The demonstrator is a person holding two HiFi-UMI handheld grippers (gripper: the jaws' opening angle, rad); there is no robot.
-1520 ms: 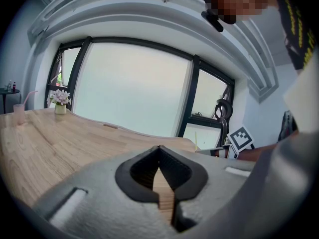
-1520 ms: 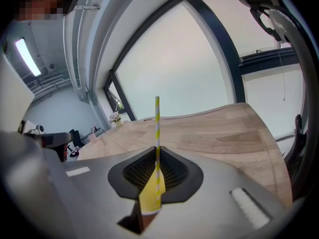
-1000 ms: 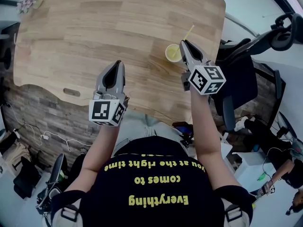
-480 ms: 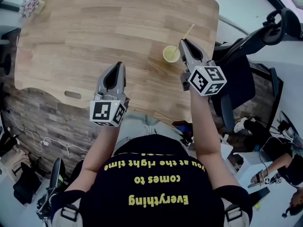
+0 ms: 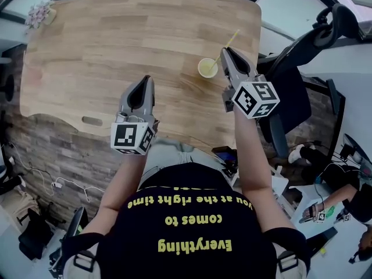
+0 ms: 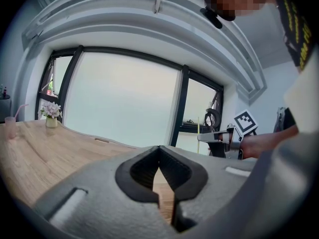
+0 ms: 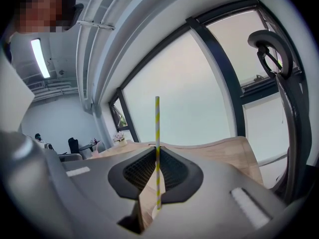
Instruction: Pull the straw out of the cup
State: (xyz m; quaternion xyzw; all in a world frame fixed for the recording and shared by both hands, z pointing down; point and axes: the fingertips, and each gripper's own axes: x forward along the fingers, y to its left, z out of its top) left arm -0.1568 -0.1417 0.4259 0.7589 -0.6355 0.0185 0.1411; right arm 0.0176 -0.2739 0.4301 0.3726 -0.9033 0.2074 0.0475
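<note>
The broad light wooden table with rounded corners (image 5: 116, 45) fills the head view, and the person stands at its near edge with both arms out over it. The left gripper (image 5: 143, 81), grey with a marker cube on its back, hangs over bare wood well left of the action. Its jaws meet at the tips with nothing between them, so it's out of this play.

All the work is on the right. The right gripper (image 5: 228, 54) sits just beside the small round yellow cup (image 5: 207, 67) near the table's right edge. Its jaws are pinched nearly together on the thin yellow-and-white striped straw (image 5: 231, 40), which is gripped part-way up its length. In the right gripper view the straw (image 7: 157, 133) stands upright between the dark ribbed pads, with a short tail hanging below them.

This looks like the middle of the pull. From above, the straw slants up and away from the cup, and its lower end lies over the cup's mouth. Whether it has cleared the rim I can't tell.

The next move calls for a straight lift with the pinch kept firm, until the tail is plainly free. The cup is unheld, so any sideways drag could tip it.
</note>
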